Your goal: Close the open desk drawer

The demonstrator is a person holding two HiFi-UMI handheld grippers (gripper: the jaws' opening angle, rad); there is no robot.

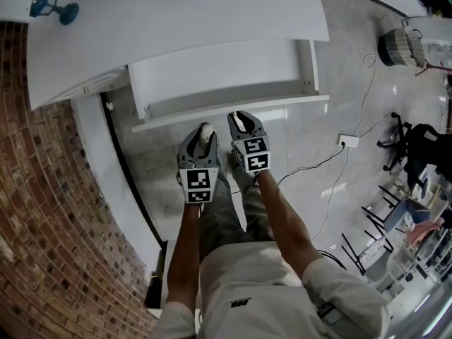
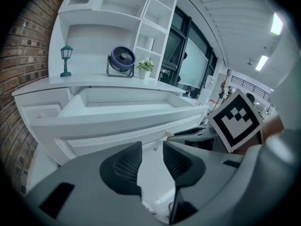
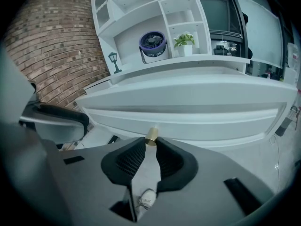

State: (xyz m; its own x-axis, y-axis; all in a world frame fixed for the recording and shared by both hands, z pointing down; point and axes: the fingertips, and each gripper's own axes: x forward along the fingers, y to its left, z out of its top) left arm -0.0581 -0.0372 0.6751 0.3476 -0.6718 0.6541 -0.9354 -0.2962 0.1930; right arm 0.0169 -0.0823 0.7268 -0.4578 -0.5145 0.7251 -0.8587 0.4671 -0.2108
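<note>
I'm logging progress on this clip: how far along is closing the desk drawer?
Done: the right gripper is shut on the brass knob at the front of the drawer. In hand: that grip, apparently ready to push. Left: the drawer stands pulled well out from the desk, so the whole push remains. The left gripper is open and empty.

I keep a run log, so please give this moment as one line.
drawer: open | right hand-held gripper: shut on knob | left hand-held gripper: open, empty | closing: not yet done
</note>
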